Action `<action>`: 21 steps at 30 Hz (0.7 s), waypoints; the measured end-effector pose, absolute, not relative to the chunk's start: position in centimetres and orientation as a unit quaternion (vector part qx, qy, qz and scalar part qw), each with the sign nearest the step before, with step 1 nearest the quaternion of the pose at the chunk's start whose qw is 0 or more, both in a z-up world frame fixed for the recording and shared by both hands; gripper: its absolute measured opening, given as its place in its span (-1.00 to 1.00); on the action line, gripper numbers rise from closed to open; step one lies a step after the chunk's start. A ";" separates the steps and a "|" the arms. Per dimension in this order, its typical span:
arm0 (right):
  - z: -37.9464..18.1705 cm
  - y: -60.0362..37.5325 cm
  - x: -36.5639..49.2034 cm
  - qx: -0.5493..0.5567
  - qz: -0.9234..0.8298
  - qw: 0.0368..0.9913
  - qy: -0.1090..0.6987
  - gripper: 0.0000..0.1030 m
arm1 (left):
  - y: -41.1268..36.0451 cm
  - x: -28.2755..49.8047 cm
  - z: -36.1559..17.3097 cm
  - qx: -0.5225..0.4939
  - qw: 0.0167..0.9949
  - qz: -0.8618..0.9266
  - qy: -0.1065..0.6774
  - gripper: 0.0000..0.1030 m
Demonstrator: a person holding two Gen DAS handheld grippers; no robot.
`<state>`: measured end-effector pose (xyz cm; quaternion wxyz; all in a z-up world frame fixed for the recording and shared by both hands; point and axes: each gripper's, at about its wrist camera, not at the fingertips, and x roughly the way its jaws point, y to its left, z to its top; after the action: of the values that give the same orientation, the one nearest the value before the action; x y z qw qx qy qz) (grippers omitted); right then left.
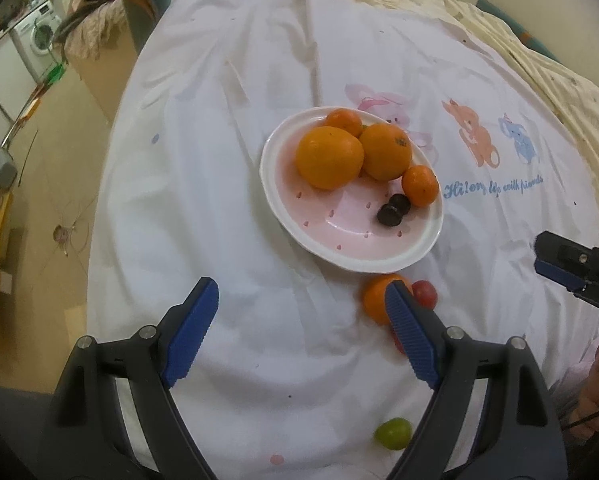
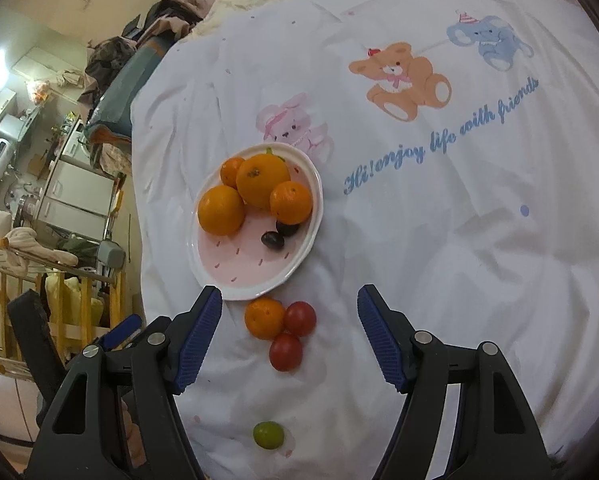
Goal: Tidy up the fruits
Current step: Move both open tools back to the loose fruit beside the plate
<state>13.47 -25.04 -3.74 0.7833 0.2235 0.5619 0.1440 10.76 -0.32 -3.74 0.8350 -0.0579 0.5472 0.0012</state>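
Ribbed blue pads (image 1: 191, 336) line the fingers of the left gripper (image 1: 301, 300), whose black plastic arms stand spread wide with nothing between them. The right gripper (image 2: 289, 306) is likewise wide apart and empty, its own blue pads (image 2: 197, 340) ridged in fine rows; in the left wrist view it shows only as a dark tip at the right edge (image 1: 571, 268).

Printed on the white sheet (image 2: 439, 280) in blue cursive is "Hi!enjoy life with friends" (image 2: 439, 138), under a pink rabbit (image 2: 293, 128), a tan bear (image 2: 401, 80) and a blue elephant (image 2: 489, 40). The cloth is soft and creased.

A round, glossy plate (image 2: 219, 284), white at the rim and pink inside with small darker drops, lies on the sheet. It holds two large oranges (image 2: 221, 210) and two smaller mandarins (image 2: 290, 202), all with dimpled skin, plus two dark, smooth grapes (image 2: 273, 239) touching each other near the plate's middle.

Just outside the plate's near rim a small mandarin (image 2: 264, 317) lies on the cloth, touching a red cherry tomato (image 2: 300, 318); a second red tomato (image 2: 286, 352) sits just beside them. These three lie between the right gripper's fingers. Nearer the camera, apart from the rest, rests a small green fruit (image 2: 268, 435), round and shiny.
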 end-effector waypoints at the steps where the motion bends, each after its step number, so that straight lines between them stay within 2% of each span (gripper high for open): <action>1: -3.9 -24.9 13.5 0.222 0.143 0.783 0.564 0.42 | -0.4 10.8 -3.8 -0.059 0.835 0.002 0.546 0.61; 17: -7.9 -24.2 14.6 0.237 0.135 0.750 0.603 0.42 | -0.1 11.5 -4.4 -0.079 0.831 0.010 0.550 0.61; 19: -8.4 -24.0 14.8 0.255 0.150 0.738 0.607 0.35 | 0.0 11.5 -4.4 -0.082 0.830 0.010 0.551 0.61; 21: -9.0 -23.6 15.0 0.257 0.157 0.731 0.612 0.17 | 0.1 11.5 -4.4 -0.084 0.830 0.012 0.551 0.61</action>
<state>14.98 -23.63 -8.98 0.7312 0.2566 0.6122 0.1572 11.54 0.14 -4.38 0.8300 -0.0844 0.5513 0.0120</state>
